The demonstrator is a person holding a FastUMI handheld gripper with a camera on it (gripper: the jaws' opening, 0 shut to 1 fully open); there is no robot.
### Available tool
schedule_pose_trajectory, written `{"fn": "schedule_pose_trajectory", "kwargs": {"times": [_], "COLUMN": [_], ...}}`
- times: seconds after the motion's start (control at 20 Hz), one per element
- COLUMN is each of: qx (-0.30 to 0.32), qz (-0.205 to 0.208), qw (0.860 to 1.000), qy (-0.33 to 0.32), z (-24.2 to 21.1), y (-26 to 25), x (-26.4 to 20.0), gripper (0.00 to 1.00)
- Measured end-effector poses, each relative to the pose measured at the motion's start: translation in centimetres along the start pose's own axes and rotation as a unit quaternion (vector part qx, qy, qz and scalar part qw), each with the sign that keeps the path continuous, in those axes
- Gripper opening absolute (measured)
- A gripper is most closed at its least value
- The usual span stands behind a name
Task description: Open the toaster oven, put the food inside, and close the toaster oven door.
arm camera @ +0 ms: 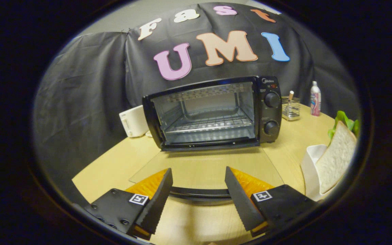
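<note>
Nearest the lens, the claw (198, 190) is hanging with its two fingers spread apart and gripping nothing, tips pointing toward twelve o'clock; between them the dark handle (199, 194) of the glass door (206, 168) is crossing, and I cannot tell whether either finger is touching it; the door is lying folded down flat over the worktop (121, 163), so the toaster oven (213, 114), sitting beyond the fingers at twelve o'clock, is standing open with its wire rack (209, 124) showing bare; the opening step is looking done and the food is not yet inside. Off at about three o'clock from the claw, near the worktop's edge, a slice of white bread (335, 158) is leaning upright in a white holder (310, 170), with something green and leafy (344, 119) poking up behind it; by my judgement that bread is the food to move; it is likely going to handle as very light, soft and easily crushed or torn, so a gentle pinch across its flat faces near the upper crust, where it is stiffest, is seeming safest; squeezing hard risks denting it, and a loose hold risks it flopping or slipping out. The glass door is probably feeling stiff, smooth and breakable, best worked by its handle.
</note>
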State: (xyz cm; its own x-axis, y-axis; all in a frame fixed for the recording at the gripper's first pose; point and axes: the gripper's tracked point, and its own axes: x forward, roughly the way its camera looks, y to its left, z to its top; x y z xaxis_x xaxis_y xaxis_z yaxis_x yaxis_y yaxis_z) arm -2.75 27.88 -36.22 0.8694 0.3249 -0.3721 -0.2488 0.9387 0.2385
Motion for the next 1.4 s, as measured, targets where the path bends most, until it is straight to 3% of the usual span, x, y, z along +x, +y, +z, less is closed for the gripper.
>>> {"fn": "schedule_pose_trajectory", "kwargs": {"times": [0.2,0.45,0.75,1.0,1.15,1.4], "qx": [-0.023,-0.071,-0.040,0.008,0.060,0.084], "qz": [0.009,-0.020,-0.061,-0.145,-0.139,-0.142], "qw": [1.000,0.996,0.989,0.960,0.951,0.933], "qy": [0.010,0.042,0.129,0.239,0.269,0.321], "z": [4.5,10.9,15.6,12.7,10.6,5.9], "y": [-2.2,-8.3,-14.2,-22.4,-23.7,-24.5], "x": [-2.2,-6.5,-10.5,-12.6,-12.4,-12.2], "gripper": [0.95,0.95,0.95,0.95,0.95,0.95]}}
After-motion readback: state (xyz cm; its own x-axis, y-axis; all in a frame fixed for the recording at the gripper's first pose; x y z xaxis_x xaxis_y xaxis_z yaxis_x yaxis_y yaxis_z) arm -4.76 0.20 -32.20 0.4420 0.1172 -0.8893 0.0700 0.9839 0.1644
